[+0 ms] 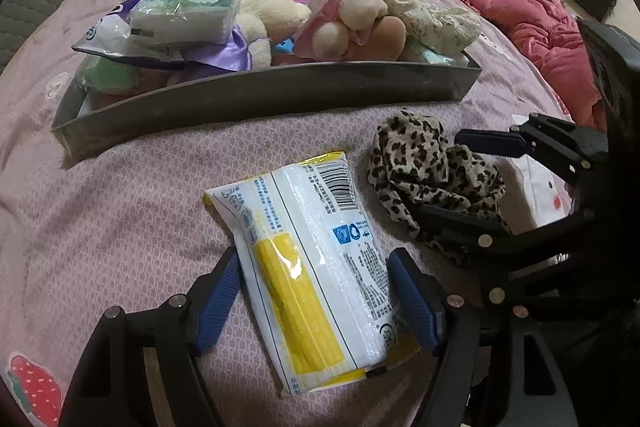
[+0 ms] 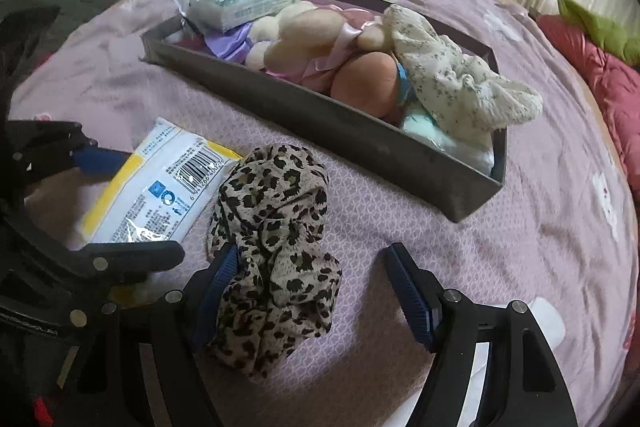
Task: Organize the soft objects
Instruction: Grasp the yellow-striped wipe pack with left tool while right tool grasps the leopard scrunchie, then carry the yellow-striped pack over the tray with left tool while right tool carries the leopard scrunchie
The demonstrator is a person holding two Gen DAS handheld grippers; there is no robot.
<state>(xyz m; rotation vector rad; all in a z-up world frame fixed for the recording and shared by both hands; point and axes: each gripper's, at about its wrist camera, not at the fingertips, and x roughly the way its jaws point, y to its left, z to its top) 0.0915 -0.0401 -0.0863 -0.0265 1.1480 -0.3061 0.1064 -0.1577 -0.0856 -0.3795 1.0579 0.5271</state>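
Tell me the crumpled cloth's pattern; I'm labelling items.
Leopard print, clearest in the right wrist view.

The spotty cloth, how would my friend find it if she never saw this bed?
Start at the long dark tray full of soft toys on the pink bedspread. Just in front of it lie two loose things, side by side. Beside the shiny yellow-and-white tissue pack sits the leopard-print cloth, crumpled, tan with black spots.
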